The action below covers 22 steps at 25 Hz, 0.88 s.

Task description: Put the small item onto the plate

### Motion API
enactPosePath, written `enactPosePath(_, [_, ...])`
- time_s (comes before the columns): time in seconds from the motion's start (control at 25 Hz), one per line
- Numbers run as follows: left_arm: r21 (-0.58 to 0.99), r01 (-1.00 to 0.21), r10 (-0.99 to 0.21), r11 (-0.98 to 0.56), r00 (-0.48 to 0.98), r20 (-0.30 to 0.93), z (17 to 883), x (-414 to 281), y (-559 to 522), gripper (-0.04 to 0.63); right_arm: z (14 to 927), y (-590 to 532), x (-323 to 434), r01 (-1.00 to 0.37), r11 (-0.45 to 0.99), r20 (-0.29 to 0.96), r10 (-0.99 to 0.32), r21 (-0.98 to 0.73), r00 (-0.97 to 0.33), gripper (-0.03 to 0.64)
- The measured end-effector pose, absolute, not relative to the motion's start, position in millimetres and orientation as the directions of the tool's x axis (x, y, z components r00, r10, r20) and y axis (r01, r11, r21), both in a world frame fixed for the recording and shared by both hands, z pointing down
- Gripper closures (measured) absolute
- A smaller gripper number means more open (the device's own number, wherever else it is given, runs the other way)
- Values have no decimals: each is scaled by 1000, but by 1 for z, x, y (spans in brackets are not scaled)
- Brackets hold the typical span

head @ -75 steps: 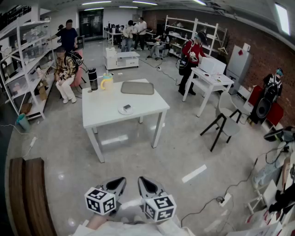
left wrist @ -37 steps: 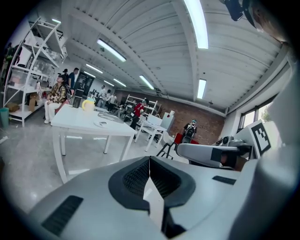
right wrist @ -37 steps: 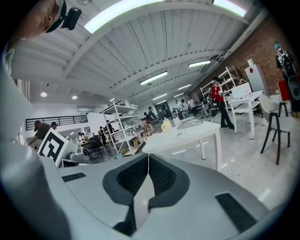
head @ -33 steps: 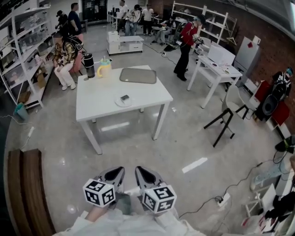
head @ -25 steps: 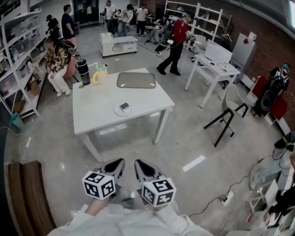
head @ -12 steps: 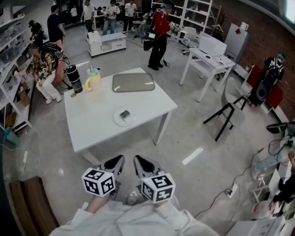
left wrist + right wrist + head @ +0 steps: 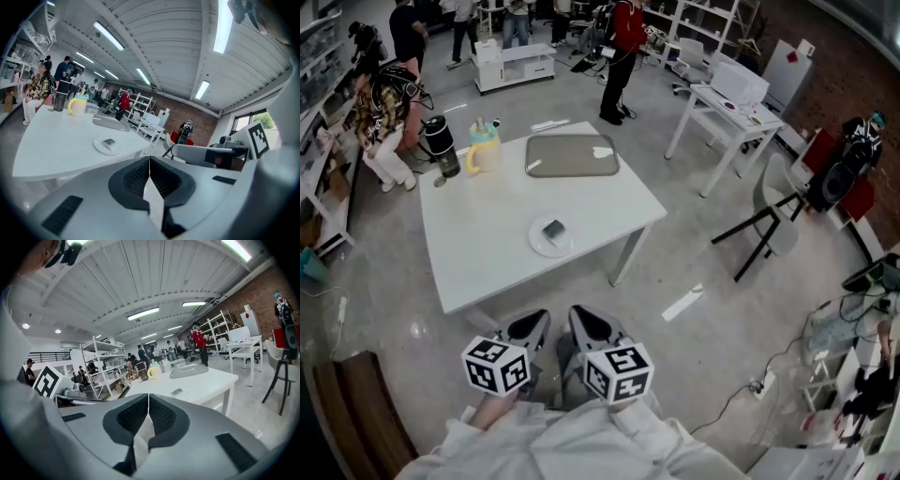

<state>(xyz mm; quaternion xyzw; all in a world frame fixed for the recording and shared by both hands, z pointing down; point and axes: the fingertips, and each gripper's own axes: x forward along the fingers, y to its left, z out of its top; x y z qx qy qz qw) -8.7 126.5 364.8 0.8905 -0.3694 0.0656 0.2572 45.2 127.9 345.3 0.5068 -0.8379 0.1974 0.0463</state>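
1. We held our left gripper [image 7: 532,328] and our right gripper [image 7: 584,324] side by side over the floor [image 7: 703,253], just in front of the white table [image 7: 478,258].
2. Both grippers had their fingers pressed together, and nothing was between them.
3. The marker cubes [image 7: 497,366] hid most of our hands. Only a bit of our left hand [image 7: 490,412] peeked out.
4. The bottom edge cut off our sleeves [image 7: 581,450].
5. The small item [image 7: 553,229] lay on the plate [image 7: 537,245], near the table's front edge and well apart from both grippers.
6. The item was grey and flat, but too small for us to tell what it was.
7. In the right gripper view, the plate was hard to tell from the white table top.
8. Farther back stood a grey tray [image 7: 572,156], a yellow mug [image 7: 484,153] and a dark bottle [image 7: 441,145].
9. The top edge cut off the people [image 7: 623,37] at the back.
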Motion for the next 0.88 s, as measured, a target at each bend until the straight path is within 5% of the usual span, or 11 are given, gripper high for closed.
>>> enactPosePath(0.88, [379,-770,-709,-513,629,319,351,27,-95,584,329,-100,78,-805,518,254,-769,-291,-587,600])
